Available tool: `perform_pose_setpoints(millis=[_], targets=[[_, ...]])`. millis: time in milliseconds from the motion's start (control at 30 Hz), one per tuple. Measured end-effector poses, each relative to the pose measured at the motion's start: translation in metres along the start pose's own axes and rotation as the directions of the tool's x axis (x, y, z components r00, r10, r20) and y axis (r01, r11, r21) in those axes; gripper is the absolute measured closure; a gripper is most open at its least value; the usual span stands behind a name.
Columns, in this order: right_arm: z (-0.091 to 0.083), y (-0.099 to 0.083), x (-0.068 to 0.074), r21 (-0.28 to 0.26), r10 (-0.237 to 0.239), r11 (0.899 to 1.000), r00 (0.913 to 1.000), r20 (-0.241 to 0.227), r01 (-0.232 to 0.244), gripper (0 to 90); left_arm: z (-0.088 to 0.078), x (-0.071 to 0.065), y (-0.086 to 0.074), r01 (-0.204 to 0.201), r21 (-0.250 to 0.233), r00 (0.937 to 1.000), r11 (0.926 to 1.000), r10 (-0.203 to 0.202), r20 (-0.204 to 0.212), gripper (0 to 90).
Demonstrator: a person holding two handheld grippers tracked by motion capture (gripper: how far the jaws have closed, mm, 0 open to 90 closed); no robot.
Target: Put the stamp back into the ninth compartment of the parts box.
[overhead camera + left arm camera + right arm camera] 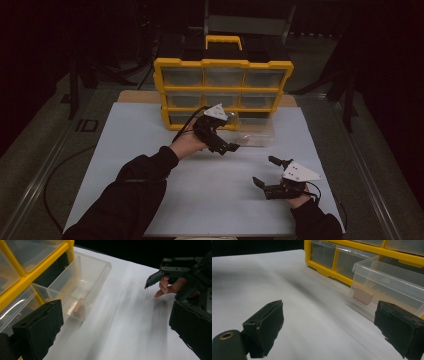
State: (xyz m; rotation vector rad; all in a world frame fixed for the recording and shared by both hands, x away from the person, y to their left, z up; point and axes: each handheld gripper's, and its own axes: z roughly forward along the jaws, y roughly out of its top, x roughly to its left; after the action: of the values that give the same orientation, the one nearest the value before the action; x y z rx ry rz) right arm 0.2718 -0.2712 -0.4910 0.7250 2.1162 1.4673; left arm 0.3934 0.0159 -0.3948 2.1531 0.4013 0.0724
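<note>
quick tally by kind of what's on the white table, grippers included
yellow organizer case: 1
clear drawer pulled out of it: 1
small wooden block in that drawer: 1
handheld grippers, left gripper and right gripper, both open and holding nothing: 2
total: 5

Left gripper (227, 145) is held out mid-table, jaws spread wide, black sleeve (135, 195) stretched along the forearm. Right gripper (265, 172) sits lower and nearer the person, jaws gaping too, pointing left, fingers (163, 287) curled underneath.
</note>
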Motion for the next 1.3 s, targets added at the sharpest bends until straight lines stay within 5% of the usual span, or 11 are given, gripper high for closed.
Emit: perform_pose_setpoints(millis=[1300], targets=[[0.001,0.001,0.002,0.006,-0.011,1.0,0.9999,0.003,0.011,8.7,-0.06,-0.01,-0.086,0.042,-0.028,0.9945,0.9987,-0.045,-0.094,0.1]])
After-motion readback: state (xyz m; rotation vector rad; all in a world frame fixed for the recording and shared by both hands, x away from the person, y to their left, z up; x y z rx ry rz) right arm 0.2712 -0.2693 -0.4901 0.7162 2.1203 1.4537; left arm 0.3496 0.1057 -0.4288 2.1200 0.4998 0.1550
